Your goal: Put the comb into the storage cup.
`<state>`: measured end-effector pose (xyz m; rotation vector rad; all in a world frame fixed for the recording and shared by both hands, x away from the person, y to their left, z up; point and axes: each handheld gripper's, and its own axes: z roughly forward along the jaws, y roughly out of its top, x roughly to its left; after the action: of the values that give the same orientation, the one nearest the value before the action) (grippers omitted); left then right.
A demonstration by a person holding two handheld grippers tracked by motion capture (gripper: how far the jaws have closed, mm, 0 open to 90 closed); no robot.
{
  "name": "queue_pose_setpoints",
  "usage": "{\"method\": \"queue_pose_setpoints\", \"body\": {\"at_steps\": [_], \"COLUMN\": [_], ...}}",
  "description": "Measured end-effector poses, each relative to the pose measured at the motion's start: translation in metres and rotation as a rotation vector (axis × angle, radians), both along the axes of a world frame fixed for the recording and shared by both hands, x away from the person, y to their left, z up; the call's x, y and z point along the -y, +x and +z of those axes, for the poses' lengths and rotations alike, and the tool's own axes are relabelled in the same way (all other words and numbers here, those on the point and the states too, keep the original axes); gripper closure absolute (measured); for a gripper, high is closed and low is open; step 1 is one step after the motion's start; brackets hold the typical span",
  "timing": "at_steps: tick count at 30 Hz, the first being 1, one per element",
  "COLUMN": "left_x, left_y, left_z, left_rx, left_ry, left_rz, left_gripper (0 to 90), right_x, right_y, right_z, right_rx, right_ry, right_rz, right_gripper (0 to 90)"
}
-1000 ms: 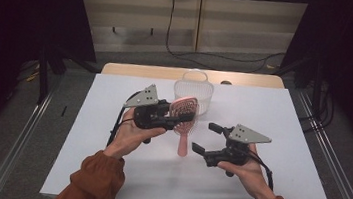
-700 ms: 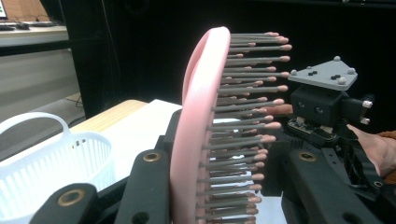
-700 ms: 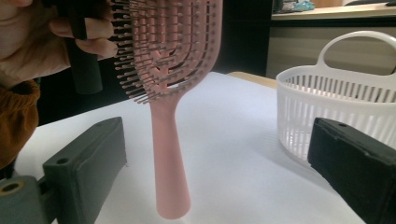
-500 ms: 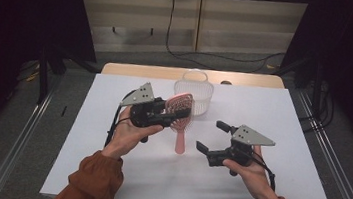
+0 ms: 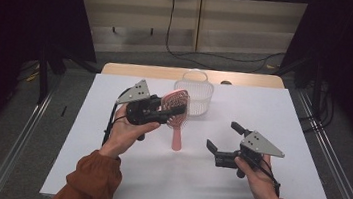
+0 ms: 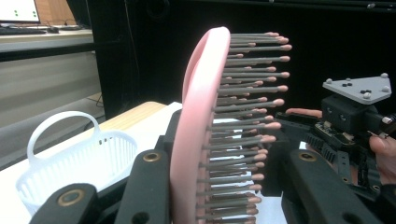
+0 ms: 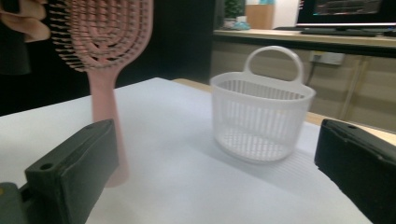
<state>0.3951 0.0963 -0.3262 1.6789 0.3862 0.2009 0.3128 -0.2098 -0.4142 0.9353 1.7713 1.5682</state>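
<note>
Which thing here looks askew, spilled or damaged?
Nothing stands out. The left hand-held gripper grips the pink hairbrush by its head; the white basket stands upright and whole on the table.

A: Where is the high view looking from?

B: It is sitting above the person's side of the table (image 5: 104, 182), facing forward and down, taking in the whole top and the dark room beyond.

A: And the 2 gripper views?

B: The left gripper view is riding low behind its own jaws, looking very closely at the pink hairbrush (image 6: 205, 130), with the right gripper (image 6: 327, 140) farther off. The right gripper view is looking level across the table from near its surface.

A: What are they sharing?

B: All 3 are showing the hairbrush and the white basket (image 7: 261, 116).
</note>
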Motion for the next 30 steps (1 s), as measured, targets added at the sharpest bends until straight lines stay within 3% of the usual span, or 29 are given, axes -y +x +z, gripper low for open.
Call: {"method": "queue_pose_setpoints", "body": {"at_steps": [4, 10, 15, 26, 30], "left_x": [-0.001, -0.004, -0.005, -0.013, -0.016], "left_y": [0.001, 0.002, 0.005, 0.011, 0.014], "left_z": [0.000, 0.004, 0.006, 0.008, 0.010], "left_rx": [-0.005, -0.007, -0.004, 0.006, 0.004], "left_ry": [-0.006, -0.018, -0.011, -0.019, -0.030], "left_rz": [0.036, 0.029, 0.038, 0.079, 0.092], "left_gripper": [64.3, 64.3, 64.4, 64.3, 64.3], "right_x": [0.005, 0.014, 0.025, 0.047, 0.054], "right_y": [-0.004, -0.012, -0.019, -0.036, -0.042], "right_z": [0.000, 0.003, 0.003, 0.003, 0.001], "right_rx": [-0.012, -0.017, 0.000, 0.011, 0.002], "right_ry": [-0.001, 0.020, -0.014, -0.035, 0.003], "right_rz": [-0.031, -0.066, -0.076, -0.164, -0.183], "right_gripper": [0.5, 0.0, 0.0, 0.5, 0.0]}}
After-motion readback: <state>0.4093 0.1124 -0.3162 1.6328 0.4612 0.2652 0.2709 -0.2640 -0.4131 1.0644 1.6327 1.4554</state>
